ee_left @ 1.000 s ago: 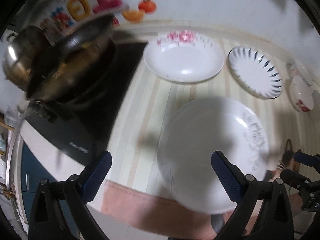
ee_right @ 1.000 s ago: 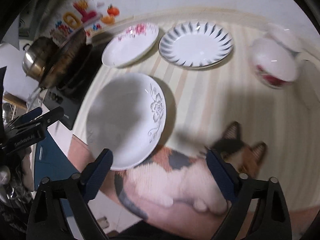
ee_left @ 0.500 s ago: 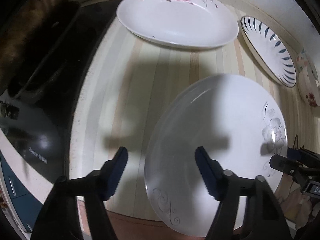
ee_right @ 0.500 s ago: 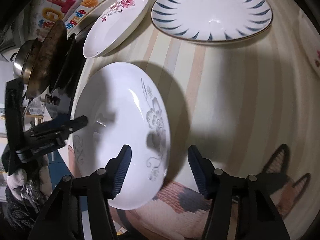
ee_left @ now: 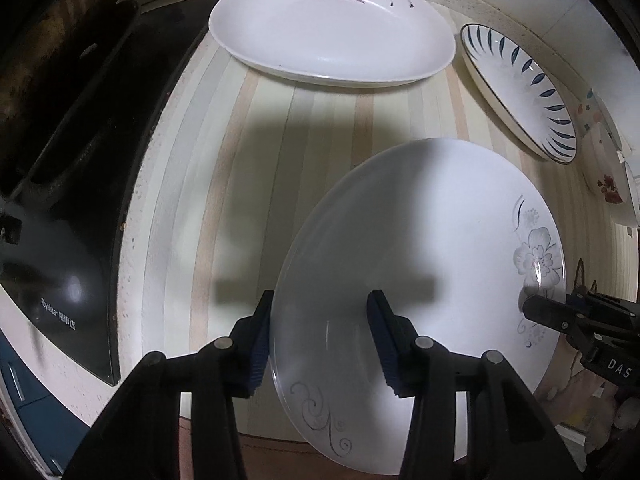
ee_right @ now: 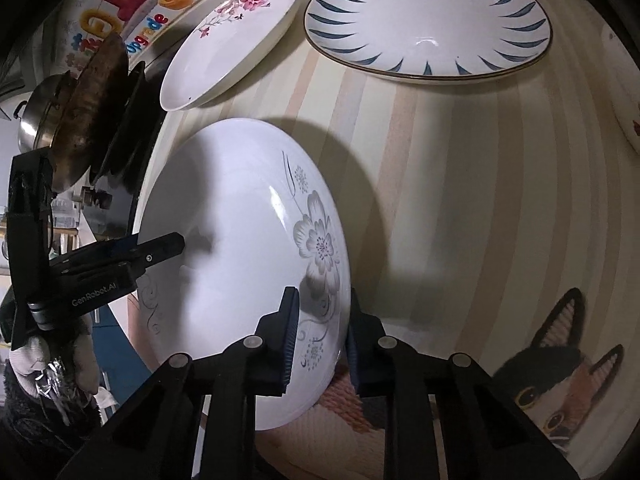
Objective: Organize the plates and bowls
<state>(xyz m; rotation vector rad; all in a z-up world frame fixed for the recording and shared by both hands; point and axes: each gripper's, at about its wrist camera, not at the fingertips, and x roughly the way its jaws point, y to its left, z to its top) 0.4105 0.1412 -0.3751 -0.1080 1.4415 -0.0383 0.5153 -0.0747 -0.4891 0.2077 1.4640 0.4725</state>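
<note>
Grey-flower plate (ee_left: 420,264): a large white plate with a grey blossom and scrollwork, near the front edge of the striped tabletop (ee_left: 256,184), gripped from both sides at its rim.
Left hand-held gripper (ee_left: 320,338): its blue-padded fingers straddle the plate's near-left rim, one pad outside the edge, the other over the plate's inner face, the gap narrow; contact with the rim cannot be confirmed.
Right hand-held gripper (ee_right: 320,334): jaws drawn narrow over the plate's right rim beside the grey blossom, one pad on the inner face, the other behind the edge; whether they pinch it cannot be told.
Pink-rose plate (ee_left: 332,24): a white oval dish with pink roses, at the far side of the tabletop, just right of the black cooktop (ee_left: 76,208).
Blue-leaf plate (ee_right: 428,20): a white plate ringed with dark blue leaf strokes, far right, just beside the rose dish and well apart from the gripped plate.
Small bowl (ee_left: 606,176): white with red flowers, at the far right edge, partly cut off.
Pans (ee_right: 76,108): a steel pot and a browned pan on the cooktop at left.
Cat mat (ee_right: 552,376): a cat-face print at the near right corner.
</note>
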